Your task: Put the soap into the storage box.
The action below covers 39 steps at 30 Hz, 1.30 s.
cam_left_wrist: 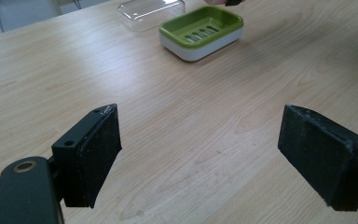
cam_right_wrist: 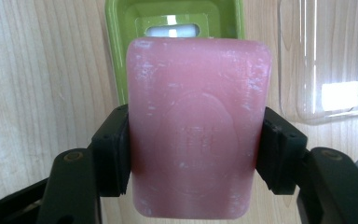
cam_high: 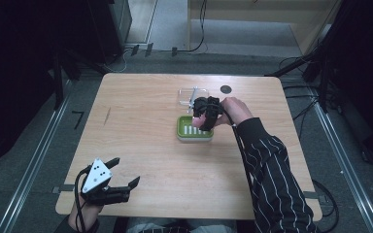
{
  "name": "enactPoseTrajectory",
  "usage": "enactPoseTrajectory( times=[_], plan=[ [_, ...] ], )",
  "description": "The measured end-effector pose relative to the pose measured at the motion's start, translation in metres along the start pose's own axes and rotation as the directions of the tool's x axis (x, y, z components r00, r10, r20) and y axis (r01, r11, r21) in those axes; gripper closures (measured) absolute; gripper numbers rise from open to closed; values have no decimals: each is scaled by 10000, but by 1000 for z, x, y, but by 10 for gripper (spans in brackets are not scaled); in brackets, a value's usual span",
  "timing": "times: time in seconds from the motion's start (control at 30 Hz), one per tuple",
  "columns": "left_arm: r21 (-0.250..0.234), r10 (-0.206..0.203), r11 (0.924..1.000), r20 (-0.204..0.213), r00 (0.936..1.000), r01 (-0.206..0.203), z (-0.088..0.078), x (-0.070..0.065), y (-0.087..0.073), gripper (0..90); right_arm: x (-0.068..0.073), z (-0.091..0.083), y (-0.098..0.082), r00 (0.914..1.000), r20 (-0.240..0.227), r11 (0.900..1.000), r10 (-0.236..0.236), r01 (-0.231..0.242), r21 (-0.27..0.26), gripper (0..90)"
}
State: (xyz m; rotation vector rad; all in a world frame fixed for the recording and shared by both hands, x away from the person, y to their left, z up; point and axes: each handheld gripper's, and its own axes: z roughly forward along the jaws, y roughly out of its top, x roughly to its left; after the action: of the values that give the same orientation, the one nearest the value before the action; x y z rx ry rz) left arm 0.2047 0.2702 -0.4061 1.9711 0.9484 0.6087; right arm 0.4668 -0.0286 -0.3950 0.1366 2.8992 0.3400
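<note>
Two grippers on pale wood-grain table point(cam_high: 141, 145). Left gripper point(cam_high: 124, 171) nearest, near front edge, black padded jaws spread wide, nothing between them. Right gripper point(cam_right_wrist: 193, 149) clamps pink soap bar point(cam_right_wrist: 196, 126) by its long sides; bar rounded, waxy, scuffed white, faint oval stamp, lettering unreadable. Soap hangs above green slotted soap dish point(cam_high: 194, 128), white base. Beyond, clear plastic lid point(cam_high: 193, 94), rounded corners, glossy, flat on table.

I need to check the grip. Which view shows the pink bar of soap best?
The right gripper view: the pink bar of soap sits large, clamped between the right gripper jaws. In the high view the hand hides it.
</note>
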Motion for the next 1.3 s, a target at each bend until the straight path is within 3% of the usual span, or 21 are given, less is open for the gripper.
enactPoseTrajectory(
  times=[0.8,1.3],
  plan=[
    [-5,-24,10000,-19,10000,24,0,0,0,140,-10,26,8,9974,-682,9997,-245,238,-112,385],
    [3,-30,10000,-16,10000,30,0,0,0,140,-14,44,11,9951,-990,10000,14,-21,-67,384]
  ],
)
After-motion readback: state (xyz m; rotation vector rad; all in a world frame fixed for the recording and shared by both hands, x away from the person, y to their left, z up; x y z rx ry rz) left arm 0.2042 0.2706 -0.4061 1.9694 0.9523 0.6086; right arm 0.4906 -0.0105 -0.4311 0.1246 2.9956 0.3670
